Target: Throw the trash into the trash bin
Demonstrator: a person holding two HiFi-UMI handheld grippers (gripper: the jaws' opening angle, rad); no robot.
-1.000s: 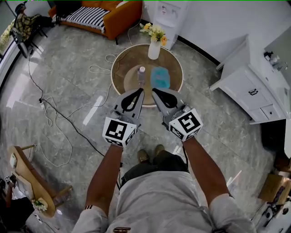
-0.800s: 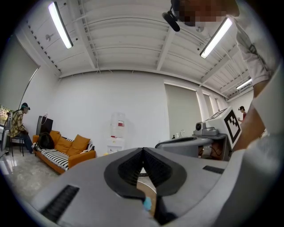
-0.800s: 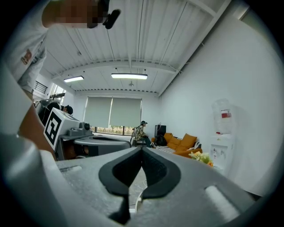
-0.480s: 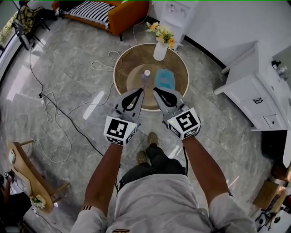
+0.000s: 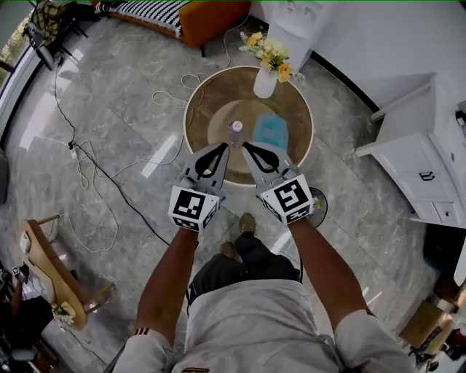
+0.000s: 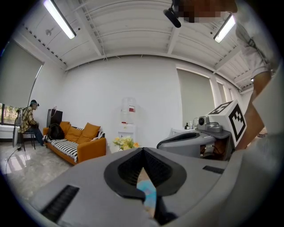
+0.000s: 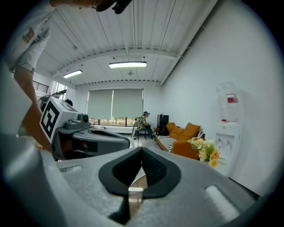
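On the round wooden table (image 5: pixel 211 102) stand a clear plastic bottle (image 5: pixel 235 132) and a crumpled blue piece of trash (image 5: pixel 270 131). My left gripper (image 5: pixel 224 146) hangs just short of the bottle, shut and empty. Beside it my right gripper (image 5: pixel 247 146), also shut with nothing in it, points at the table's near edge. In the left gripper view the blue trash (image 6: pixel 147 193) shows through the gap below the closed tips of the left gripper (image 6: pixel 143 150). The bottle's cap (image 7: pixel 135 191) shows the same way below the right gripper (image 7: pixel 142 150). A dark round bin (image 5: pixel 317 206) sits on the floor, partly hidden by my right forearm.
A white vase with flowers (image 5: pixel 265 81) stands at the table's far side. Cables (image 5: pixel 109 189) trail over the marble floor on the left. A white cabinet (image 5: pixel 422 160) is at the right, with an orange sofa (image 5: pixel 211 11) and a water dispenser (image 5: pixel 302 14) behind the table.
The person has stepped toward the table and both grippers have come closer to the bottle and the blue trash. Both stay shut. The bin has come into view at the right.
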